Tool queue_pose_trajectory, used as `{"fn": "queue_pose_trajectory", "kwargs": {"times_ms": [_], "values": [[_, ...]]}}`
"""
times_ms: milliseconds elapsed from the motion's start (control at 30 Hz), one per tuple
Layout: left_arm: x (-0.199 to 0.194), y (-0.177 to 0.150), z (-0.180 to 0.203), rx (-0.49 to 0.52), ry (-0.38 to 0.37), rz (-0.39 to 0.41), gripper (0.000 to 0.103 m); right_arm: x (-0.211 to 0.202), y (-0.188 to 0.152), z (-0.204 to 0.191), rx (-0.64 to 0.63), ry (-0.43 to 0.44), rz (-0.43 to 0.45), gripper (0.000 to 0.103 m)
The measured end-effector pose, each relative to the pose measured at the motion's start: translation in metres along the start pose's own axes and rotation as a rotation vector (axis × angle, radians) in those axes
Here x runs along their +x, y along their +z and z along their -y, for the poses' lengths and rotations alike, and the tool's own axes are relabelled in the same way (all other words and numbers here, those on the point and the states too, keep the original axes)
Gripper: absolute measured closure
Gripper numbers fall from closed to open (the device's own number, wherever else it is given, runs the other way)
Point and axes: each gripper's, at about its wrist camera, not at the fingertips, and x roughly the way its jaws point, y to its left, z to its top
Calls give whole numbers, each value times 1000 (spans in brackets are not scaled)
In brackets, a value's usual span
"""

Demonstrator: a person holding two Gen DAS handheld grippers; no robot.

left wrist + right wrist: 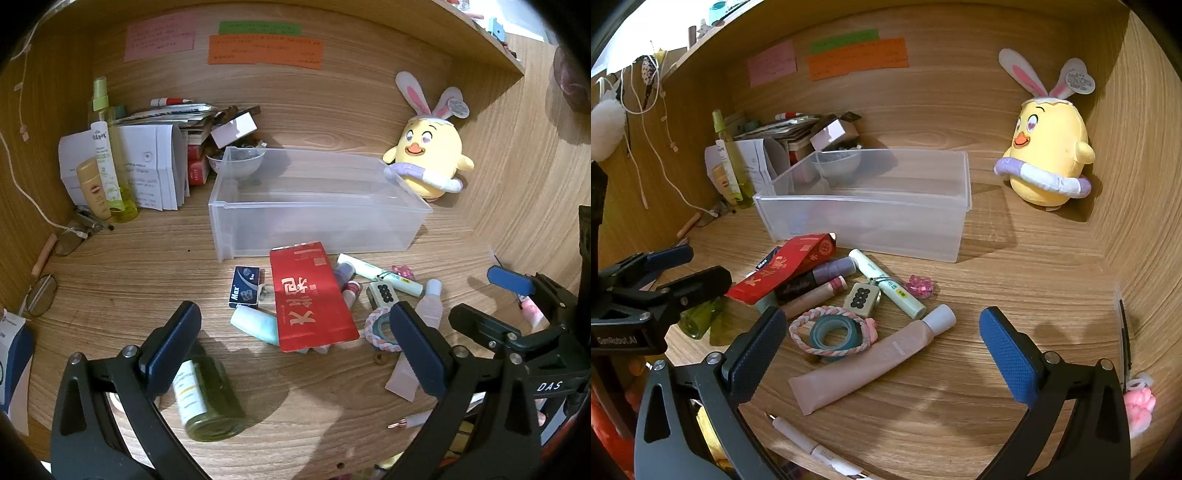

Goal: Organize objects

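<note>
A clear plastic bin (314, 206) (871, 206) stands empty at the middle of the wooden desk. In front of it lies a heap of small items: a red packet (310, 295) (783, 269), a pink tube (871, 362), a teal tape roll (831, 332) inside a braided band, a mahjong-tile charm (862, 297), a green-white tube (890, 284) and a blue card box (245, 288). My left gripper (295, 347) (698, 269) hovers open above the heap's left side, beside a green bottle (207, 395) lying flat. My right gripper (882, 352) (491, 299) hangs open over the pink tube.
A yellow plush chick (432, 162) (1049, 155) sits in the back right corner. Bottles, folded papers and a bowl (236, 162) crowd the back left. Glasses (40, 295) lie at the left edge. Wooden walls enclose the desk on three sides.
</note>
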Motion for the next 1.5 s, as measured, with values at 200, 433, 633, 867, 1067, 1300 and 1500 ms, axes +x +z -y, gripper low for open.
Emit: {"fn": "queue_pose_trajectory", "kwargs": {"times_ms": [200, 433, 633, 867, 1067, 1300, 1500], "values": [[-1, -1, 2, -2, -1, 1, 0, 0, 0, 0, -1, -1, 1, 0], [1, -1, 3, 1, -10, -3, 0, -3, 0, -1, -1, -1, 6, 0], [2, -1, 4, 5, -16, -3, 0, -3, 0, -1, -1, -2, 6, 0], [1, -2, 4, 14, -23, -7, 0, -5, 0, -1, 2, 1, 8, 0], [0, -3, 4, 20, -32, -9, 0, -6, 0, -2, 3, 14, 10, 0], [-15, -5, -8, 20, -31, 20, 0, -11, -3, 1, -8, 40, 12, 0], [-31, -17, -31, -10, 15, 34, 9, -17, -12, 6, -19, 49, -2, 3]]}}
